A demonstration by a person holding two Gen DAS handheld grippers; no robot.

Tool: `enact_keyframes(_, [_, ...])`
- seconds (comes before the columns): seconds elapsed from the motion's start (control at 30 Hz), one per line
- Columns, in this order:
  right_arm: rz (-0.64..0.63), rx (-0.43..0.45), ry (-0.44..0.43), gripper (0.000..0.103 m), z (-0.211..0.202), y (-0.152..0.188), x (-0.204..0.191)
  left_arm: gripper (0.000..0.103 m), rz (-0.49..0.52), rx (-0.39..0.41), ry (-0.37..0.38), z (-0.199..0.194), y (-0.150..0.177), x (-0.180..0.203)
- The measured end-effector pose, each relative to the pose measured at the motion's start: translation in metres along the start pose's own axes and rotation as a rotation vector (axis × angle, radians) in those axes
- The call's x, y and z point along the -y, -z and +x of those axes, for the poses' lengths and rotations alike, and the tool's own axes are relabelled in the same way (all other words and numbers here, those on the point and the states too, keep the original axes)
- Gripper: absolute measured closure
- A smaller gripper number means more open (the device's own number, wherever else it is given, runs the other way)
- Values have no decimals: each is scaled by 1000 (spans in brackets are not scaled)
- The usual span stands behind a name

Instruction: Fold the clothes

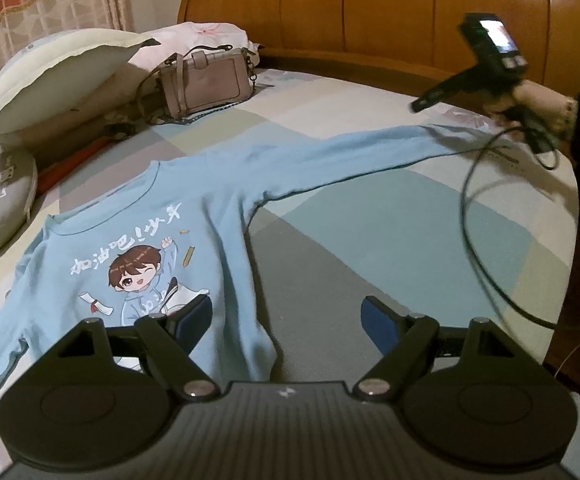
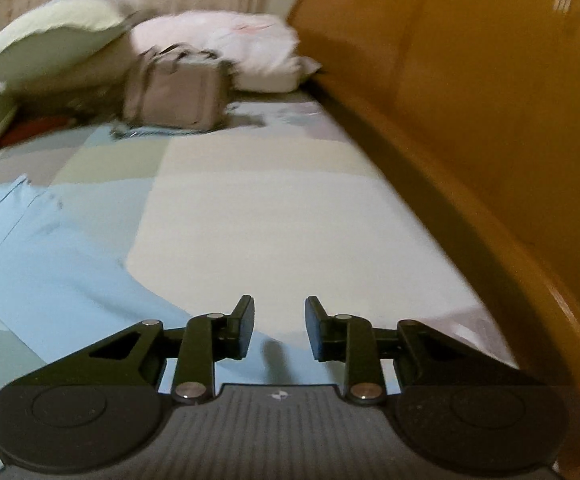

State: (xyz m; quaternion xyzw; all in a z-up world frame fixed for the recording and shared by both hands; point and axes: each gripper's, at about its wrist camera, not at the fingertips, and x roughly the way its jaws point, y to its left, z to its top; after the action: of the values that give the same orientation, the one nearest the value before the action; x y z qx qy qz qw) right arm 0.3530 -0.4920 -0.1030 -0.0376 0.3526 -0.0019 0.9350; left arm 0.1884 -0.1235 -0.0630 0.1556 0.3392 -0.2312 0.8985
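A light blue long-sleeved shirt [image 1: 138, 248] lies face up on the patchwork bedspread [image 1: 369, 248], its round neckline toward the far side and its chest bearing a cartoon child with brown hair under white characters. The body sits at the near left of the bed, with soft wrinkles along its right edge. One sleeve [image 1: 349, 160] stretches flat and nearly straight to the far right, ending close to the bed's edge. The left gripper [image 1: 288, 320] hovers over the shirt's lower right hem with its blue-padded jaws spread wide and nothing between them. The right gripper [image 2: 280, 330] is above the sleeve's end, jaws parted and empty, the cloth lying loose beneath them. A beige handbag [image 1: 206, 84] and pillows [image 1: 50, 76] rest far left by the wooden headboard [image 1: 369, 12].
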Motion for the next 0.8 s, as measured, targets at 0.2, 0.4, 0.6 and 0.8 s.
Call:
enact_keyframes(0.2, [-70, -47, -104, 70, 19, 3, -18, 21, -3, 8, 3, 2, 2, -5])
enact_keyframes(0.4, [-206, -8, -65, 66, 12, 26, -35, 20, 0, 9, 11, 8, 5, -6])
enact_keyframes(0.6, [-238, -20, -51, 100, 16, 19, -42, 20, -1, 5, 16, 11, 8, -8])
enact_keyframes(0.8, [-134, 3, 95, 99, 37, 2, -40, 20, -12, 11, 4, 10, 7, -12])
